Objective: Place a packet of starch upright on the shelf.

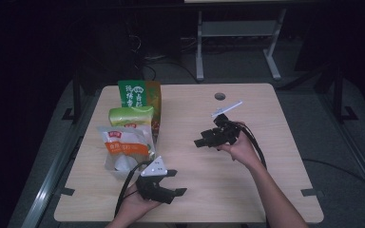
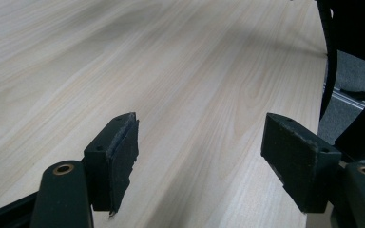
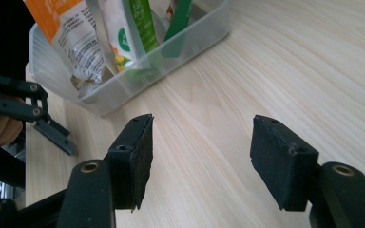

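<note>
two tools over a pale wood-grain desk [image 1: 247, 190], each held in a hand. left tool [image 1: 173, 183] sits near the desk's front edge, w/ a grey three-cornered plate on top; its jaws stand wide apart, nothing btwn them, and the left gripper view shows flat black pads [image 2: 123, 156] w/ rough, frayed edges over bare laminate. right tool [image 3: 199, 156] is mid-desk, pointing toward the left side; jaws also spread, empty, blocky w/ a foam-like face. a clear plastic bin [image 3: 123, 80], rectangular w/ rounded corners, stands at the desk's left side, well apart from both tools. upright in it: glossy snack pouches – an orange-and-white pouch [image 1: 123, 145], a light green pouch [image 1: 130, 115], a dark green pouch [image 1: 138, 92] at the back. a round cable hole [image 1: 220, 96] sits near the far edge.
</note>
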